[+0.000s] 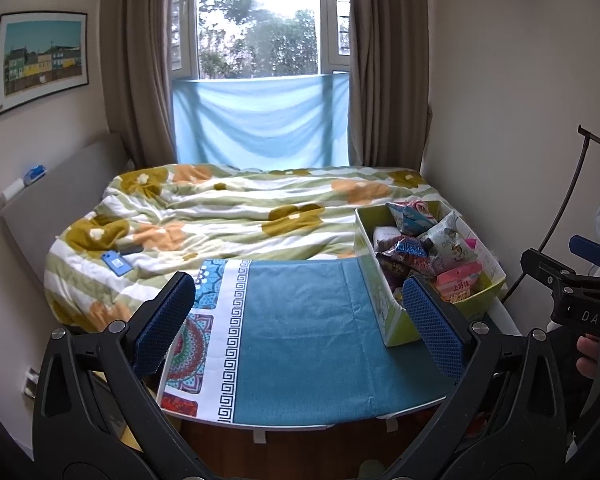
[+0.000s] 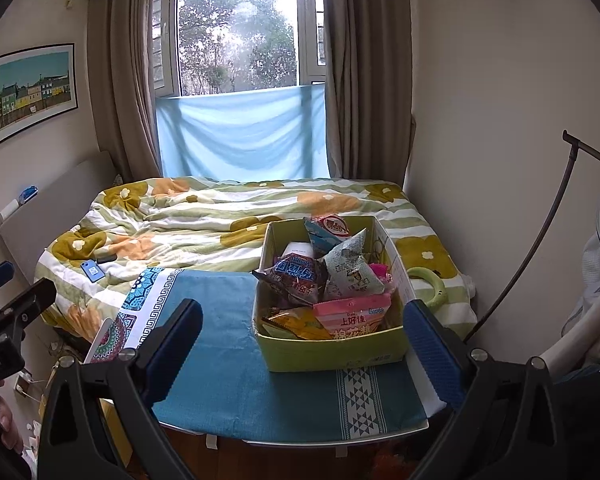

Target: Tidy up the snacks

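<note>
Currently both claws are hanging wide open w/ nothing held: left gripper (image 1: 300,320), right gripper (image 2: 304,344). Snack box (image 2: 332,350) is sitting at 12 o'clock of the right one, on the teal cloth (image 2: 228,360). Risk: packets (image 2: 352,316) are heaped loosely, so grabbing one could be dragging others out.

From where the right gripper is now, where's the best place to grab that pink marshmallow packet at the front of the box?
Probably its upper edge, coming from above. The pink packet leans against the box's near wall with its lower part hidden behind that wall, so only the top is free. It is thin and flat: close the right gripper, now open, across its faces, not its width.
</note>
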Demonstrator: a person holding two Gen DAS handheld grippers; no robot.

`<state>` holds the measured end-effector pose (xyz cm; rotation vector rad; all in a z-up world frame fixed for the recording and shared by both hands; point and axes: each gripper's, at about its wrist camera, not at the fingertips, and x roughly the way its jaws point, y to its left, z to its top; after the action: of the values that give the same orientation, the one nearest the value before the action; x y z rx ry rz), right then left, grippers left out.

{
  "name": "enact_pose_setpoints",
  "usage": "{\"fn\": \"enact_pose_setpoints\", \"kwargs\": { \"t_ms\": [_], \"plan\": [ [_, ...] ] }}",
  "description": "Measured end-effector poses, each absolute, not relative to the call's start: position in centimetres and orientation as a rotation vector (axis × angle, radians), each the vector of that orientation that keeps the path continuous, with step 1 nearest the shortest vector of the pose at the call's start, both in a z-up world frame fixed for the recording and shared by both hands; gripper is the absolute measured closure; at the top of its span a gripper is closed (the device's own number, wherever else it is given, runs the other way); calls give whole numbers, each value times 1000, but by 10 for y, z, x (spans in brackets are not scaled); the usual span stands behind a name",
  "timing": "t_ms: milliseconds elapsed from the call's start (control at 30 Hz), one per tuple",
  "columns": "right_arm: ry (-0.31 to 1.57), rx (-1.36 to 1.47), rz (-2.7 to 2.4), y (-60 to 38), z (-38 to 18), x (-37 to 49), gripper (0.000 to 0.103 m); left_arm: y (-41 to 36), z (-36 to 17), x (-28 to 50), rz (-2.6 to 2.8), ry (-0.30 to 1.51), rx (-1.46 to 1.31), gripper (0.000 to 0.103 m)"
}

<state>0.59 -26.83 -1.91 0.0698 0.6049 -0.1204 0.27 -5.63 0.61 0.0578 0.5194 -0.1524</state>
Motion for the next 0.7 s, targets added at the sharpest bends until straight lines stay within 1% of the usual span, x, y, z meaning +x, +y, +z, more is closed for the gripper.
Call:
{"fn": "enact_pose_setpoints", "kwargs": {
  "t_ms": [700],
  "plan": [
    [616, 70, -116, -268, -23, 9, 3, -57, 5, 5, -147, 527, 63, 0]
  ]
}}
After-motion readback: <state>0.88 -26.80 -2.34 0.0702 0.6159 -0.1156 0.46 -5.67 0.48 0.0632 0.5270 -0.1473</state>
